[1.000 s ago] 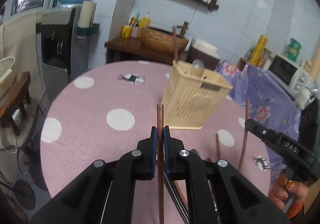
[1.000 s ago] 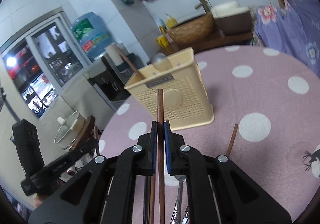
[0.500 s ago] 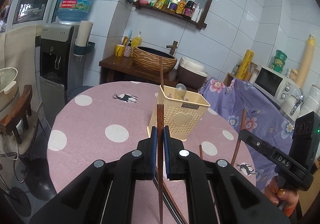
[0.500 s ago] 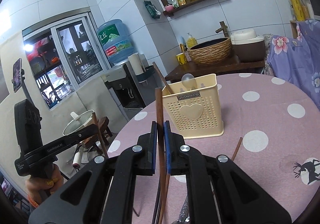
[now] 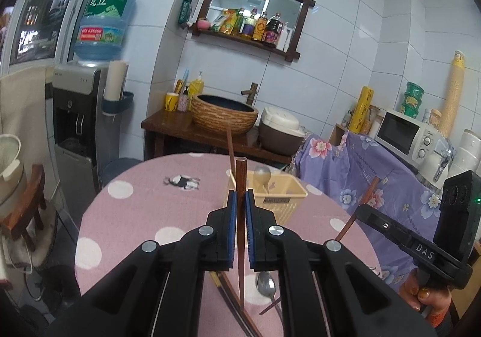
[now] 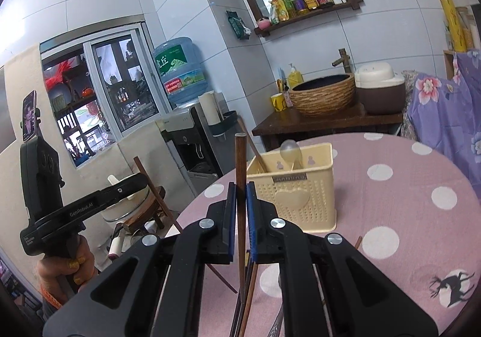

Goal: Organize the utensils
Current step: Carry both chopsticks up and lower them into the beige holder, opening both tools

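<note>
Jaws of left gripper [image 5: 239,211] clamped on an upright brown chopstick [image 5: 240,217]; jaws of right gripper [image 6: 240,201] likewise pinching a second chopstick [image 6: 240,211]. Beneath, on the pink dotted table [image 6: 405,217], loose chopsticks and a metal spoon [image 5: 266,284]. Farther back, cream utensil basket [image 6: 300,195] holding a chopstick and a spoon.

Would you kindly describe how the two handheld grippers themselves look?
Both grippers, left and right, are matte black plastic with silver screws and blue pads lining the fingers. The left's side reads "GenRobot.AI", the right's "DAS". Both hands have yellowish nail polish and an orange wristband.
</note>
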Available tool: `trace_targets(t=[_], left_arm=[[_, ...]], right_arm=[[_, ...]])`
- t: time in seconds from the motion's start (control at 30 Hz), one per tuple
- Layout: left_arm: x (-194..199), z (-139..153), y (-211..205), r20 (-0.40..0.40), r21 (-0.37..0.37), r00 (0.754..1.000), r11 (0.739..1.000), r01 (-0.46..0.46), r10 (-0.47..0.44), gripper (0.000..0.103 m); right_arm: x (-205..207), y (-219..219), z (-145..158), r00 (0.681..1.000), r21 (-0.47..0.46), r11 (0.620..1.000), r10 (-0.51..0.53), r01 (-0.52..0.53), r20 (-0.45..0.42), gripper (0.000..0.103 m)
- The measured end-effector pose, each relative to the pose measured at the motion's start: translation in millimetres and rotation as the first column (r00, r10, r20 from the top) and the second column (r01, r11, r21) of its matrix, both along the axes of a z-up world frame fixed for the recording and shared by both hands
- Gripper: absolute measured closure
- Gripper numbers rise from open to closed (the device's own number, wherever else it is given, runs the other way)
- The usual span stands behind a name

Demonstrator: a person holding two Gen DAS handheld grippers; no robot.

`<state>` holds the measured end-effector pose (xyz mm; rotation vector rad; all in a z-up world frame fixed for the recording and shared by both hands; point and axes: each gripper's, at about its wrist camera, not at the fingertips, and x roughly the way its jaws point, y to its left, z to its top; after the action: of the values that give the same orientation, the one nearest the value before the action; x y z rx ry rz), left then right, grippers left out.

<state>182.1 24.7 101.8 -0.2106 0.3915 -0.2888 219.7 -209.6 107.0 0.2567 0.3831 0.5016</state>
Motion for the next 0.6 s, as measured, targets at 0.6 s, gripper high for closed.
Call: trace_targets(t=[0.6], left_arm=[[99,119,-40,0.168,-0.025,0.984,0.998,-0.052,0.055,0.096]], right_arm=[[103,-12,115,0.951,-0.080,0.964,-0.232,0.252,0.203,0.095]])
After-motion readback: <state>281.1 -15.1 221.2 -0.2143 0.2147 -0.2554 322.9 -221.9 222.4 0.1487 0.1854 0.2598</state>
